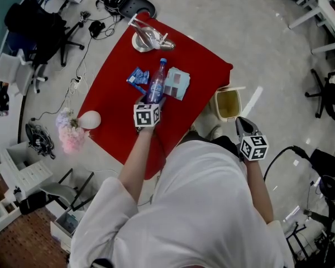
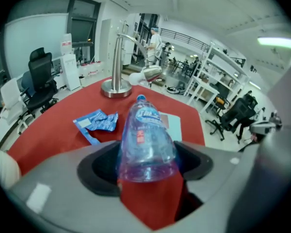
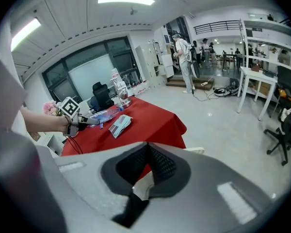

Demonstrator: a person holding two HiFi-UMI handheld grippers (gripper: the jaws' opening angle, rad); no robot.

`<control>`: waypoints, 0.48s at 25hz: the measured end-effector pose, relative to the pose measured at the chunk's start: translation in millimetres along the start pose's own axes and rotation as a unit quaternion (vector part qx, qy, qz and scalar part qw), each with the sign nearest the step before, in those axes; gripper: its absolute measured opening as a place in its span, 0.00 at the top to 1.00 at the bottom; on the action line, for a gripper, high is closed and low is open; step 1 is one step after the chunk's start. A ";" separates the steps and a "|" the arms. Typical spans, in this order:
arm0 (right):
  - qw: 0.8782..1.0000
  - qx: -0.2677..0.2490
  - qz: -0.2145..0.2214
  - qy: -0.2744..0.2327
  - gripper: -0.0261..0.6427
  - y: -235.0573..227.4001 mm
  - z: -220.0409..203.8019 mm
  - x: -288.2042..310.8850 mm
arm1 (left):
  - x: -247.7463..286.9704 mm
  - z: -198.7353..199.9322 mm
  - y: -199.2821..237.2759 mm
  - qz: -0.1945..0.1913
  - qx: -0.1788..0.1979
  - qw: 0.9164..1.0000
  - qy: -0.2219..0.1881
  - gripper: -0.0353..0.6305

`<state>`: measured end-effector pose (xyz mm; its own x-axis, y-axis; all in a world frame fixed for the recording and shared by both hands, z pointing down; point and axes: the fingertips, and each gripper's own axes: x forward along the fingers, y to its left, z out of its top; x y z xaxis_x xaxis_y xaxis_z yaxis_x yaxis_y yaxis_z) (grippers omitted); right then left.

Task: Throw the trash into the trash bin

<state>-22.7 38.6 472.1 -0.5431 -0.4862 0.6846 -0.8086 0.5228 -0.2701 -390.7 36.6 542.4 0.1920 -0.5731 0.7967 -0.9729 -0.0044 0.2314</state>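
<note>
A clear plastic bottle (image 1: 156,82) with a blue cap lies on the red table (image 1: 109,102). My left gripper (image 1: 153,100) is shut on its base; in the left gripper view the bottle (image 2: 144,135) fills the gap between both pads. Next to the bottle lie a crumpled blue wrapper (image 1: 137,79) and a pale teal packet (image 1: 177,83). A cream trash bin (image 1: 219,109) stands on the floor at the table's right side. My right gripper (image 1: 243,125) hovers beside the bin, shut with nothing in it (image 3: 146,152).
A metal desk lamp (image 1: 148,38) stands at the table's far end. A white balloon-like ball (image 1: 90,119) and pink flowers (image 1: 70,133) sit at the left edge. Office chairs (image 1: 36,27), cables and white shelving ring the table on the floor.
</note>
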 end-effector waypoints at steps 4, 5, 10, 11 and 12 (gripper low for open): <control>1.000 -0.004 0.003 -0.002 0.96 -0.9 -4.4 -4.1 | -5.6 1.2 -21.2 -0.007 0.020 1.000 -0.007 0.42; 1.000 -0.004 0.004 -0.002 0.96 -2.4 -6.6 -5.3 | -6.3 1.4 -28.2 -0.010 0.026 1.000 -0.008 0.42; 1.000 0.001 0.008 -0.004 0.96 -23.4 -16.6 -17.0 | -7.4 5.5 -78.0 -0.030 0.049 0.998 -0.016 0.42; 1.000 0.003 0.008 -0.004 0.96 -29.1 -18.7 -21.7 | -7.3 5.8 -90.7 -0.035 0.053 0.998 -0.017 0.42; 1.000 0.004 0.008 -0.005 0.96 -35.1 -21.5 -27.0 | -7.0 5.4 -103.7 -0.039 0.056 0.998 -0.017 0.42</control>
<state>25.2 48.4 477.6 -0.5583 -0.4840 0.6738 -0.8013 0.5249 -0.2869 -291.9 36.6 509.8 0.2659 -0.5953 0.7582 -0.9636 -0.1403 0.2277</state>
